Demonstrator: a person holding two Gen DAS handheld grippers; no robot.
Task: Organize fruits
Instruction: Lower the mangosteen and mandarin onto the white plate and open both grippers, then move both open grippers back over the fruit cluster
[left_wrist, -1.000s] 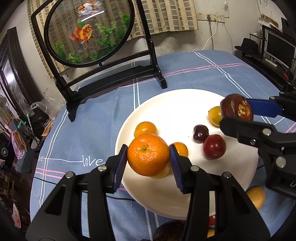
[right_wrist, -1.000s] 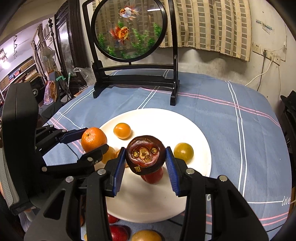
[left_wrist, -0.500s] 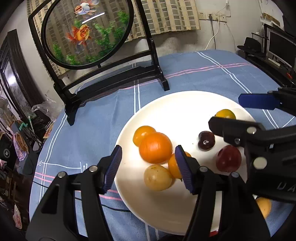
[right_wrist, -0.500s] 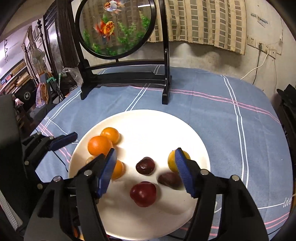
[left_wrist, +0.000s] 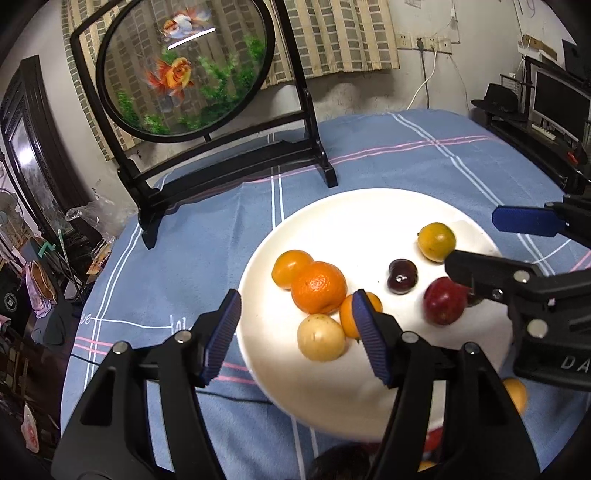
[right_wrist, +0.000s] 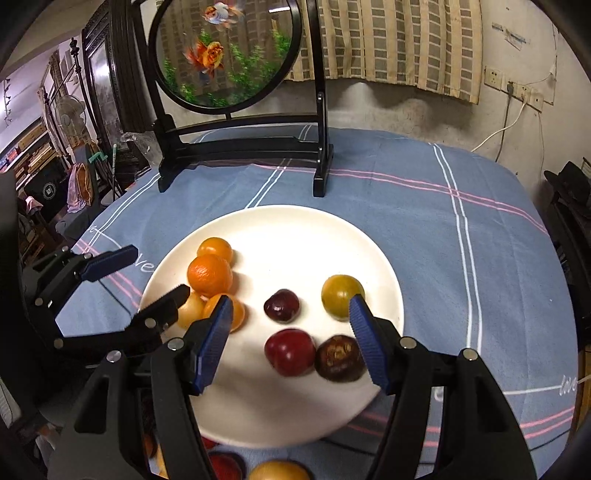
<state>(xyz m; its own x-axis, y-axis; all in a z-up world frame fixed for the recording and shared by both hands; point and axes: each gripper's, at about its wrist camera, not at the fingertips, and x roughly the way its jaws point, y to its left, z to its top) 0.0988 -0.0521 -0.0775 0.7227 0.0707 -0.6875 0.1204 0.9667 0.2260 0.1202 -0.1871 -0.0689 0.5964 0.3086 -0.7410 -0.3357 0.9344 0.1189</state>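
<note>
brown fruit (right_wrist: 339, 357) — right view only

Each tool, the left tool (left_wrist: 295, 332) and the right tool (right_wrist: 290, 339), is a matte black plastic frame with triangular cut-outs and round silver screw heads at its joints, carrying two fingers faced with ribbed blue pads (left_wrist: 223, 336), and white letters "DA" mark the right tool's side.
</note>
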